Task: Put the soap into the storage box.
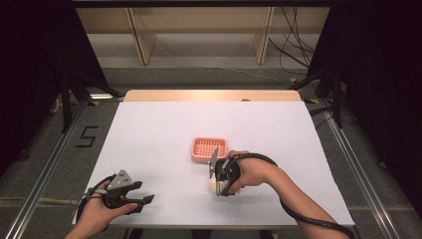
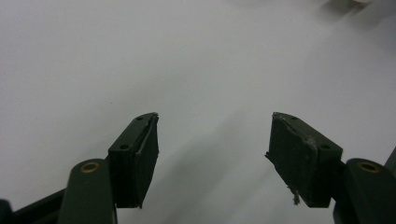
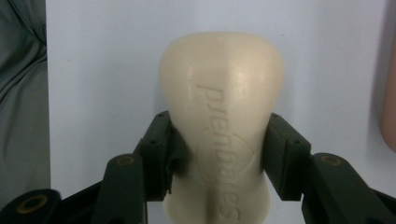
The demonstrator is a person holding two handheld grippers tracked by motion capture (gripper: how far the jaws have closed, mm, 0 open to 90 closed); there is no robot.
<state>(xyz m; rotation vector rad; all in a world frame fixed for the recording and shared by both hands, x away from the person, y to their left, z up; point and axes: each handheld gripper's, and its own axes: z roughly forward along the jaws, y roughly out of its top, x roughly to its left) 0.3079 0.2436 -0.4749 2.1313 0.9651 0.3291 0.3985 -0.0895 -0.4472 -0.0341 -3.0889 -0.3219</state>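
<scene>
The cream bar of soap lies on the white table, just on the person's side of the pink basket and near it. In the right gripper view its long axis runs straight along the line of the jaws, away from the camera: the rounded far end stands out past the jaw tips, the near end sits deep between the arms, and the embossed lettering runs lengthwise up its top face. The right gripper is clenched on it, one black pad pressed against each long side at the bar's narrowed waist, so the hold is across the short width and the bar points wherever the gripper points. From above, the right gripper comes in tilted downwards, with the soap showing as a pale patch under it, apparently down at the table surface.

The basket's open top is a short way beyond the soap, on the far side from the person, so by my judgement the coming move turns on a short lift and carry away from the person along the bar's own axis. The right hand is plainly the nearer one. The left gripper rests well to the left of the basket at the table's near edge, its jaws spread wide with only bare table between them.
</scene>
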